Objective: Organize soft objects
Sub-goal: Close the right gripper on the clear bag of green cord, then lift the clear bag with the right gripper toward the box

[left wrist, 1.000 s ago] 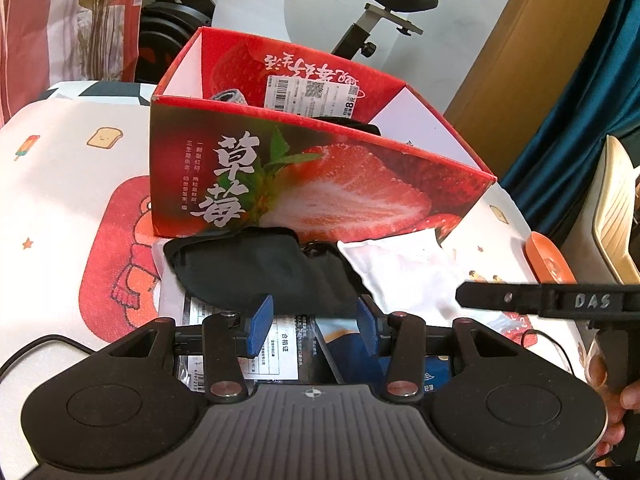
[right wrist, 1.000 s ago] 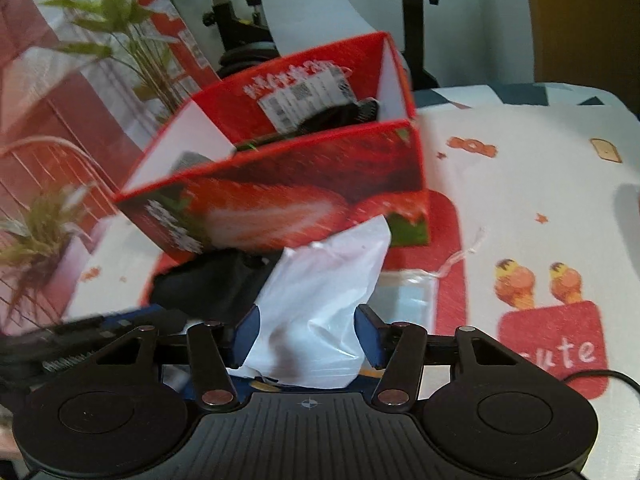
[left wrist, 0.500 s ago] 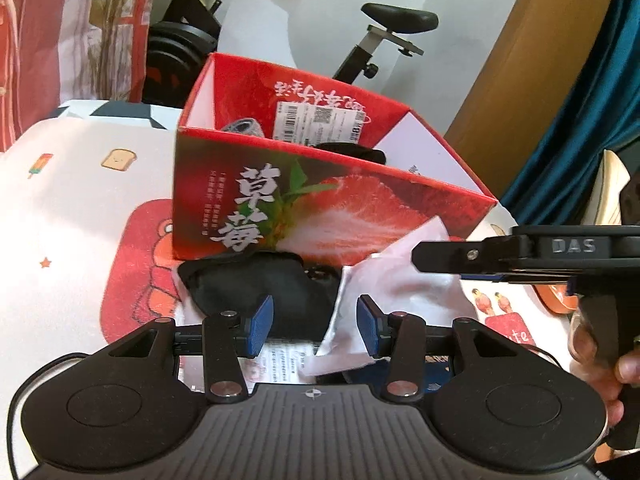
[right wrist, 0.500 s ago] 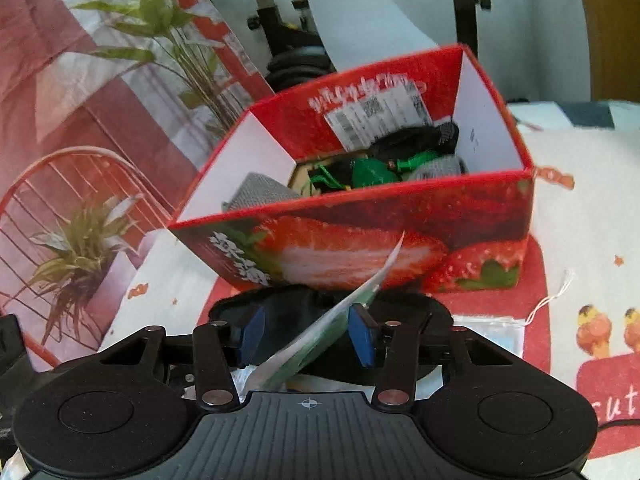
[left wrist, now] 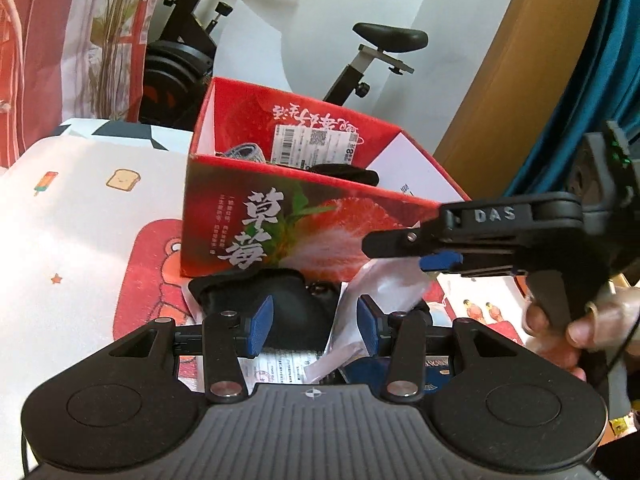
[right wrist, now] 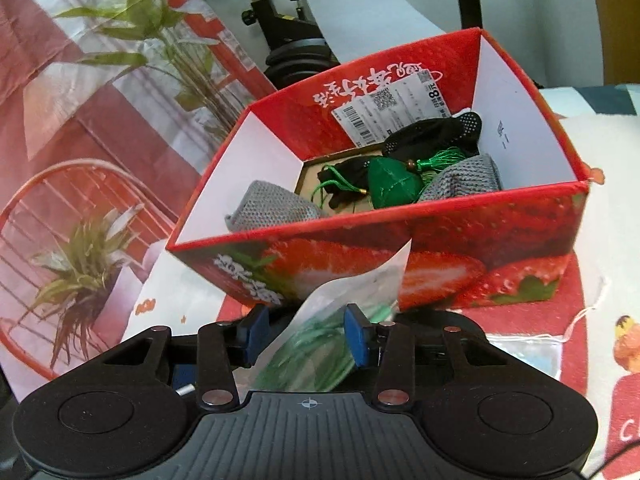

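Observation:
A red strawberry box stands on the table; it also shows in the right wrist view. Inside lie grey knit pieces, a green tasselled pouch and black fabric. My right gripper is shut on a white plastic packet with green contents and holds it up just in front of the box's near wall. That packet hangs in the left wrist view. My left gripper is open and empty above a black cloth lying before the box.
Printed papers and a dark blue packet lie under the left gripper. A clear bag with a white string lies right of the right gripper. An exercise bike and a plant-print curtain stand behind the table.
My right gripper has taken the white packet off the table and lifted it toward the box's top edge. My left gripper has risen slightly and stayed open.

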Tool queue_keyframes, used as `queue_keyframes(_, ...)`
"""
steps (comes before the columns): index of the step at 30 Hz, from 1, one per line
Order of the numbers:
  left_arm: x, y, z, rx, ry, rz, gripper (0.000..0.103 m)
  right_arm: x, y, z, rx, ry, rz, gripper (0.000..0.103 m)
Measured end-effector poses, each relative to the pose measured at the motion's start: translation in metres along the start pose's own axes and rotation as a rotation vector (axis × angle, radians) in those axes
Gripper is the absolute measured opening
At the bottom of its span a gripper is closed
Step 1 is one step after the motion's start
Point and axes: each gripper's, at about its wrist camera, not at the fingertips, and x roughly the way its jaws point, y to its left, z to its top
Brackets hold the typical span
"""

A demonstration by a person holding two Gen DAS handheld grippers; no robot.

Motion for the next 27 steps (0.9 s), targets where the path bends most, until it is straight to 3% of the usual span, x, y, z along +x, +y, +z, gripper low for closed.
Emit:
queue_keyframes(13, -0.009, 0.021, 0.005, -0.064, -0.037, -0.046, 0.05, 0.013, -0.007, 0.006, 0.06, -0.021, 0.008, 0.039)
queue_keyframes(19, -0.011, 0.011, 0.011, 0.02, -0.05, -0.046, 0.05, 0.015, -0.006, 0.007, 0.066, -0.033, -0.005, 0.039)
queue_keyframes(27, -0.004, 0.002, 0.011, 0.059, -0.031, -0.062, 0.05, 0.018, -0.003, 0.006, 0.08, -0.052, -0.021, 0.039)
